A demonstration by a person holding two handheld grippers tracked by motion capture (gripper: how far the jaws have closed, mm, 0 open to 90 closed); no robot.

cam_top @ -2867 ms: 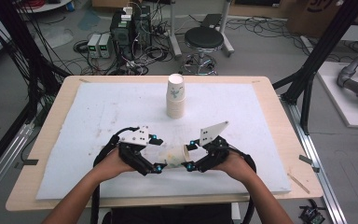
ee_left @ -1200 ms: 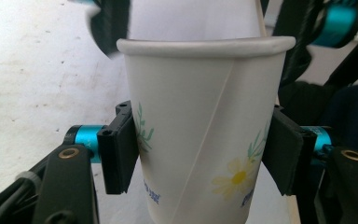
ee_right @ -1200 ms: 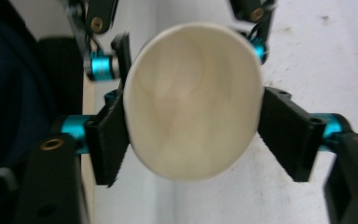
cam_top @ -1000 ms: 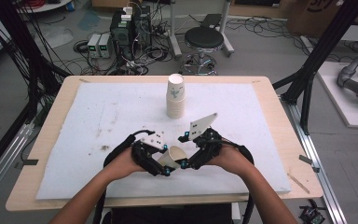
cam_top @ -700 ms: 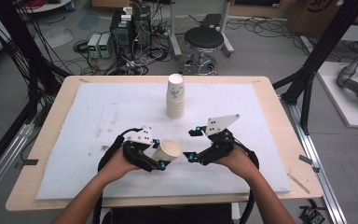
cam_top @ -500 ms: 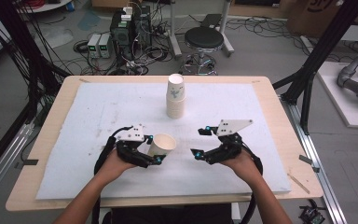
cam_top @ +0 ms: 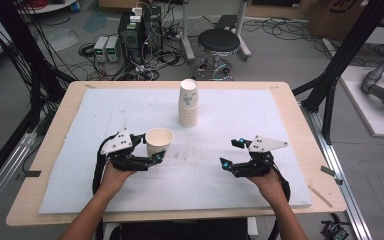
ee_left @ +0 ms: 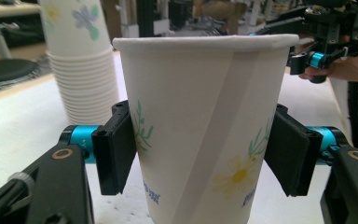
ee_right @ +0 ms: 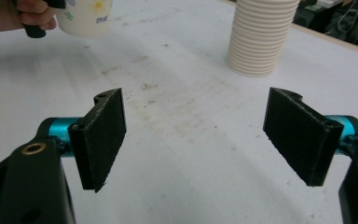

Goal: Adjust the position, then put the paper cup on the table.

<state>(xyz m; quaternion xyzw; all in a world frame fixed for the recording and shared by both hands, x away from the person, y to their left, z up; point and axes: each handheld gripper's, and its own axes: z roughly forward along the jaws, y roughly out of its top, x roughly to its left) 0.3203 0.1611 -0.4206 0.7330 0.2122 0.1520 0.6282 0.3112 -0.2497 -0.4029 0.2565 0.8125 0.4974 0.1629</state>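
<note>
Left gripper [cam_top: 150, 152] out over the left part of the white mat [cam_top: 260, 115], a single paper cup [cam_top: 158, 142] upright between its jaws. In the left gripper view, the cup [ee_left: 200, 130] right up close, mouth up, floral print on its wall, one black pad [ee_left: 116, 149] against one side and the other pad against the opposite side. Jaws just been opening, the cup between them and both pads at its wall; base of the cup cut off at the bottom edge, so impossible to tell whether it rests on the mat.

Beyond that gripper and to its right in the high view, a stack of paper cups [cam_top: 188, 104], upright, near the far middle of the mat, well apart from the held cup. In the left gripper view, the same stack [ee_left: 81, 65] behind the cup.

Right gripper [cam_top: 232, 152] over the right part of the mat, well apart from the left one. In the right gripper view, its two pads [ee_right: 105, 135] spread wide with nothing but stained mat between them; ahead of them the stack [ee_right: 263, 35], and far off to one side the cup in the other gripper.
</note>
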